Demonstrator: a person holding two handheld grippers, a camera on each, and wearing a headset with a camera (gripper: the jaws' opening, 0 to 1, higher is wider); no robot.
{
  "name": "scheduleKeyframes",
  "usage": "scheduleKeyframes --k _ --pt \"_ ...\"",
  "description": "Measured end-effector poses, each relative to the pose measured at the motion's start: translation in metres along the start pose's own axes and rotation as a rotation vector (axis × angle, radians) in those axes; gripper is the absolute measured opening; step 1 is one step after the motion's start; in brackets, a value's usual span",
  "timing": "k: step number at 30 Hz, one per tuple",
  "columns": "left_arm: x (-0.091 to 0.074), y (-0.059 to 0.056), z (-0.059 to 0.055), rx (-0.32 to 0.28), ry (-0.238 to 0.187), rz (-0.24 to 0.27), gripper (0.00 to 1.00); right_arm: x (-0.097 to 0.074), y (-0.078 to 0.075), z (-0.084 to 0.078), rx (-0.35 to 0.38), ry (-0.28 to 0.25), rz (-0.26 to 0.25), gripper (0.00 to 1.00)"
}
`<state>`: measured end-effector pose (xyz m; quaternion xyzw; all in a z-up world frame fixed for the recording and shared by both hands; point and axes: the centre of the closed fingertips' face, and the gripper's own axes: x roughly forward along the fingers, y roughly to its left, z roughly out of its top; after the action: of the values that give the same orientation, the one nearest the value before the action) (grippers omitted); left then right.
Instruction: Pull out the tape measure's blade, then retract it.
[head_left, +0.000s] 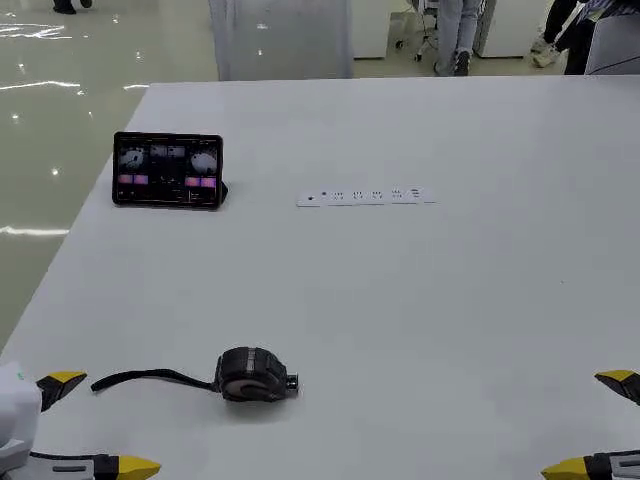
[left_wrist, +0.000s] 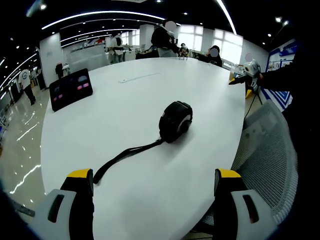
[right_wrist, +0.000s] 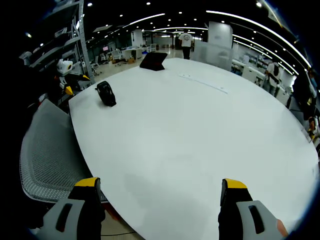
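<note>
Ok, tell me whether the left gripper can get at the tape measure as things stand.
Probably yes. The left gripper is open and faces the tape measure across bare table; only its black strap lies between.

No lettering can be read, not even on the tablet (head_left: 167, 170).

Left tongs (left_wrist: 154, 175) and right tongs (right_wrist: 160, 183) hover well apart, jaws spread wide.

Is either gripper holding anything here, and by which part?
Nothing is held. The left gripper and right gripper are open, jaws empty; the tape measure lies free on the table.
</note>
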<state>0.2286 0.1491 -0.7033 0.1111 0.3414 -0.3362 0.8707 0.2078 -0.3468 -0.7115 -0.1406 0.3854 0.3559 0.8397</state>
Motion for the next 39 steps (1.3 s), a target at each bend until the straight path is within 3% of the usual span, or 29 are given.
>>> scheduleKeyframes --k 5,7,10,11,15,20,24,28,31,34,39 --pt "0.001 -0.002 0.001 0.007 0.007 -0.009 0.99 0.002 -0.002 0.003 -0.013 -0.007 -0.004 0.99" --pt "0.002 -0.004 0.003 0.013 0.007 -0.02 0.99 0.004 -0.005 0.011 -0.059 -0.047 -0.009 0.99" --pt "0.005 -0.007 0.007 0.016 0.003 -0.04 0.99 0.007 -0.005 0.013 -0.066 -0.035 -0.007 0.99" --pt "0.007 -0.007 0.008 0.027 0.002 -0.042 0.99 0.009 -0.004 0.019 -0.083 -0.059 0.004 0.99" --pt "0.013 -0.006 0.012 0.039 0.015 -0.05 0.99 0.018 0.005 0.023 -0.093 -0.052 0.05 0.99" --pt "0.024 -0.011 0.015 0.103 0.067 -0.09 0.99 0.031 0.009 0.029 -0.091 -0.04 0.072 0.99" --pt "0.033 -0.024 0.013 0.093 0.12 -0.16 0.99 0.041 0.013 0.036 -0.135 -0.042 0.08 0.99" --pt "0.042 -0.034 0.012 0.163 0.17 -0.202 0.99 0.053 0.02 0.04 -0.128 -0.035 0.124 0.99" --pt "0.048 -0.033 0.016 0.219 0.191 -0.199 0.99 0.062 0.022 0.044 -0.155 -0.034 0.132 0.99" --pt "0.054 -0.034 0.023 0.236 0.195 -0.212 0.99 0.069 0.031 0.054 -0.173 -0.044 0.147 0.99" --pt "0.064 -0.034 0.036 0.305 0.179 -0.231 0.99 0.079 0.032 0.066 -0.202 -0.046 0.171 0.99"
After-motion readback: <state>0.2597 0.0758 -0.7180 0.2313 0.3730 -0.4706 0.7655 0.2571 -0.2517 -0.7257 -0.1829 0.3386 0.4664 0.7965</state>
